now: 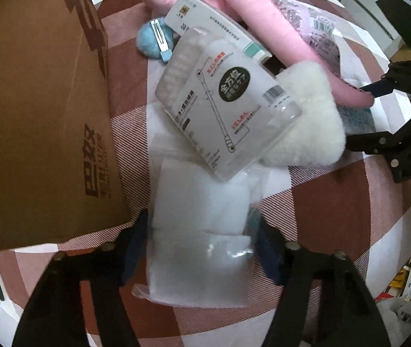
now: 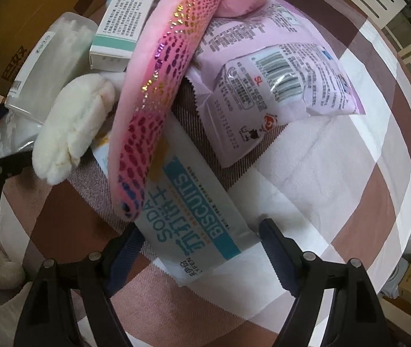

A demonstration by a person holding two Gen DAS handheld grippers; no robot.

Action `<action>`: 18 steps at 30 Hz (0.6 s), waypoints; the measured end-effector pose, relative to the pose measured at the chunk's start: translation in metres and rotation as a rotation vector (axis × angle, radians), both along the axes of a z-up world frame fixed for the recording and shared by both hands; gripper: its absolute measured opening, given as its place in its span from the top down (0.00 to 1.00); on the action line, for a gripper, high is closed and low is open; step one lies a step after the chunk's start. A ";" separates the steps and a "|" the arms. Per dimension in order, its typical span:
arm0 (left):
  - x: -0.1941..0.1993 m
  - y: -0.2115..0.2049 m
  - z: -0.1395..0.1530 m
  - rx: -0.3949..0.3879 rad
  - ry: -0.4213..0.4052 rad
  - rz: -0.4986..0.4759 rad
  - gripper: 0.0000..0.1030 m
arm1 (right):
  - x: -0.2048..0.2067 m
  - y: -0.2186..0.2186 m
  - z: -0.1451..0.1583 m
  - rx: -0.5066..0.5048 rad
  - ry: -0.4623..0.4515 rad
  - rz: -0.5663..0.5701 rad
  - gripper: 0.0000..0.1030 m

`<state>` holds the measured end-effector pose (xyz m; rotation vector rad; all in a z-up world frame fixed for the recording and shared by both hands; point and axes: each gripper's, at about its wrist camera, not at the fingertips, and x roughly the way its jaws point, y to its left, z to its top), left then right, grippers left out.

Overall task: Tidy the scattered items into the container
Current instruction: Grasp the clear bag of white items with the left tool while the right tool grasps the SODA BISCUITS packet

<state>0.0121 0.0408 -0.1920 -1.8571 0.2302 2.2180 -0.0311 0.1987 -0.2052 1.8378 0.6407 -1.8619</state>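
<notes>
A clear bag of white cotton pads (image 1: 199, 231) lies on the checked cloth, and my left gripper (image 1: 201, 243) is shut on its two sides. A soda biscuit packet (image 2: 188, 211) lies between the fingertips of my right gripper (image 2: 198, 234); they stand at its edges without squeezing it, so the gripper is open. A pink plush snake (image 2: 159, 101) lies across the packet's far end. The brown cardboard box (image 1: 37, 115) rises just left of the left gripper.
A clear box of cotton swabs (image 1: 225, 107), a white fluffy piece (image 1: 306, 121), a white and teal carton (image 1: 205, 17), a blue pom-pom hair clip (image 1: 153, 40) and a purple snack bag (image 2: 277, 86) crowd the cloth behind the grippers.
</notes>
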 end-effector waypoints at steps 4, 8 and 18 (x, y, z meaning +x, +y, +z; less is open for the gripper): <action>0.005 -0.005 0.004 0.025 0.000 0.009 0.49 | 0.009 0.001 0.001 0.003 -0.010 -0.012 0.27; 0.014 -0.004 0.009 0.025 0.014 -0.012 0.53 | 0.016 0.011 0.003 -0.025 -0.046 -0.072 0.30; 0.027 0.001 0.037 0.072 0.030 -0.055 0.54 | 0.044 0.052 0.018 -0.133 -0.137 -0.254 0.32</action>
